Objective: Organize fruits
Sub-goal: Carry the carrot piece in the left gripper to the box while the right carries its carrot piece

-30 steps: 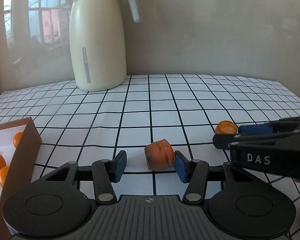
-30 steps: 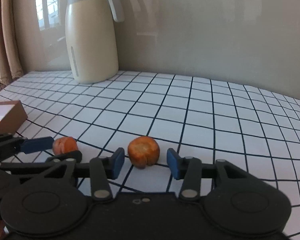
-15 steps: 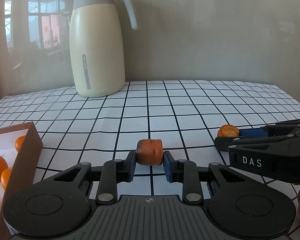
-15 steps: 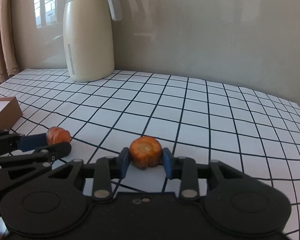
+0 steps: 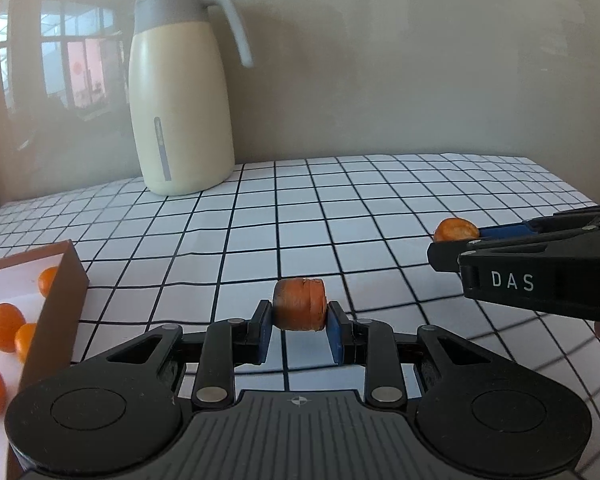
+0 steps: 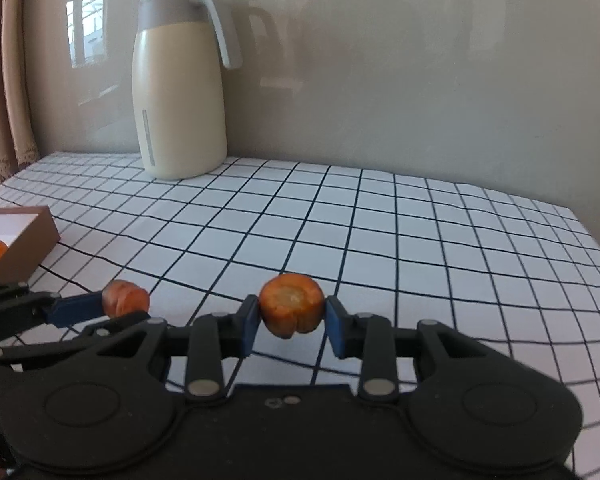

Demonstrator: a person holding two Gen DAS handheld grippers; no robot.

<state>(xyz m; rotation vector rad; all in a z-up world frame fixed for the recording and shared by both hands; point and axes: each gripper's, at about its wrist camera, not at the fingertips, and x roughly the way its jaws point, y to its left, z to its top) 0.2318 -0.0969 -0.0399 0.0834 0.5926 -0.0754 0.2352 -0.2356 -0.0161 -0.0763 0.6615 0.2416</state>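
Grey wall and a white cloth ruled in black squares over the bench (image 5: pixel 379 216) set the scene, with a cream jug (image 5: pixel 180 108) standing upper left of both views, well away from the work, so it hinders nothing.

At the lower left edge of the left wrist view sits a brown box (image 5: pixel 56 304) with a white inside, and several small oranges (image 5: pixel 4 326) already lie in it; I judge that is where the fruit is being gathered.

Centre of that view, the left tool (image 5: pixel 299 330) is closed tight on a left orange (image 5: pixel 299 304), pads pressed against its two flat sides, and it looks raised just off the cloth, though that is hard to tell.

Over at the right edge, the right tool (image 6: pixel 291 326) is likewise clamped on a right orange (image 6: pixel 291 304), its pale stem end facing the camera.

Both fruits are gripped across their middles, which should stop them rolling out. Each tool hangs apart from the other, beside rather than touching. The likely next move is a carry leftward toward the box.
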